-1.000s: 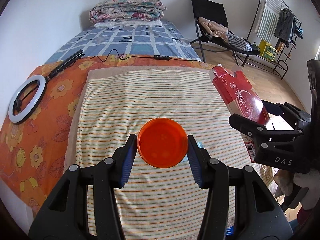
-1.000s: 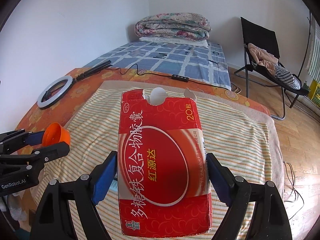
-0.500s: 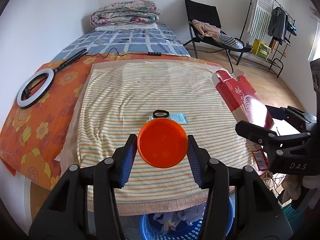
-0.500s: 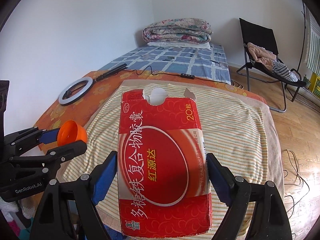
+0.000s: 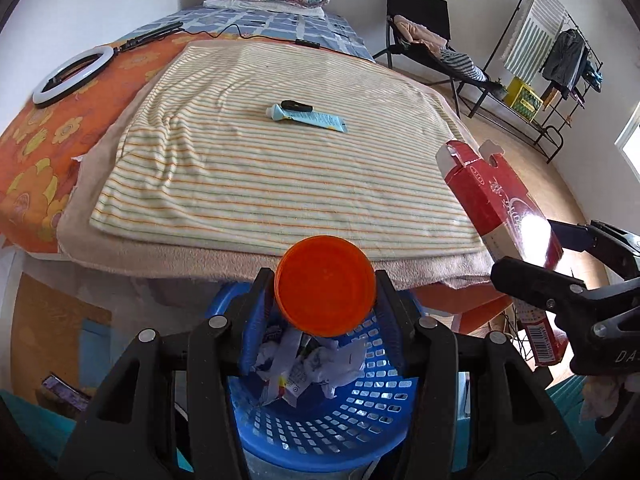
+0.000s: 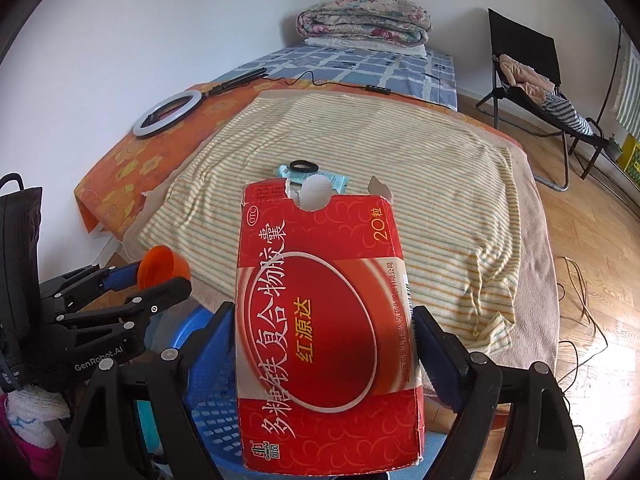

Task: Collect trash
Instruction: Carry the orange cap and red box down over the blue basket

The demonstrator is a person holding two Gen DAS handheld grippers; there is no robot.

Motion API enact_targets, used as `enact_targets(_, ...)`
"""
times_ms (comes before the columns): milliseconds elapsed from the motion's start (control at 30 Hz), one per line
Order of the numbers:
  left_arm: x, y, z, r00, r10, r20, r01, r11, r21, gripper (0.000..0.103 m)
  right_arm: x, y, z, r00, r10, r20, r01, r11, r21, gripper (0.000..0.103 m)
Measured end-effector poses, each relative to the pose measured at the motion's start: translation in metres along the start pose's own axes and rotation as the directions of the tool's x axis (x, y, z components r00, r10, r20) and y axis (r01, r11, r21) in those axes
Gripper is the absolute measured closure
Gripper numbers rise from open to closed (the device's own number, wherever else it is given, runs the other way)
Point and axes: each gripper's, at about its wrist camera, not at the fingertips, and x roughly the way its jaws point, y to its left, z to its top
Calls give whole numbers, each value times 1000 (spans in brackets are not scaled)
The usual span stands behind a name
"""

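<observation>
Left gripper (image 5: 325, 312): angled steeply down, fingers (image 5: 256, 312) clamped on the cup (image 5: 325, 293), mouth toward the camera, directly over the basket (image 5: 320, 432).
Right gripper (image 6: 324, 344): angled steeply down, fingers (image 6: 434, 356) spread wide and clamped on the sides of the box (image 6: 324, 332), above the basket's rim, beside the left gripper.
Basket: on the floor at the bed's (image 5: 256, 184) foot, holding crumpled wrappers (image 5: 308, 364).
Bed: tube (image 5: 306, 117) and black ring (image 5: 296, 105) lying touching on the striped blanket, well apart from both grippers.

The red box (image 6: 326, 332) is glossy printed cardboard, catching glare. Below it, the blue basket (image 5: 320, 412) is perforated plastic holding crumpled paper (image 5: 316, 364). Beyond the basket, the striped towel (image 5: 280, 152) looks soft, matt cloth.
</observation>
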Motion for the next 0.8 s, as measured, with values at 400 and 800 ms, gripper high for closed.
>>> enact_targets(400, 17, -5, -40, 998, 17, -59, -16, 1000, 13, 53, 22, 13, -67, 992, -7, -130, 7, 1000, 2, 16)
enact_targets(800, 48, 15, -66, 986, 62, -156, -64, 998, -7, 52, 51, 17, -96, 976, 2, -219, -5, 1000, -13, 16)
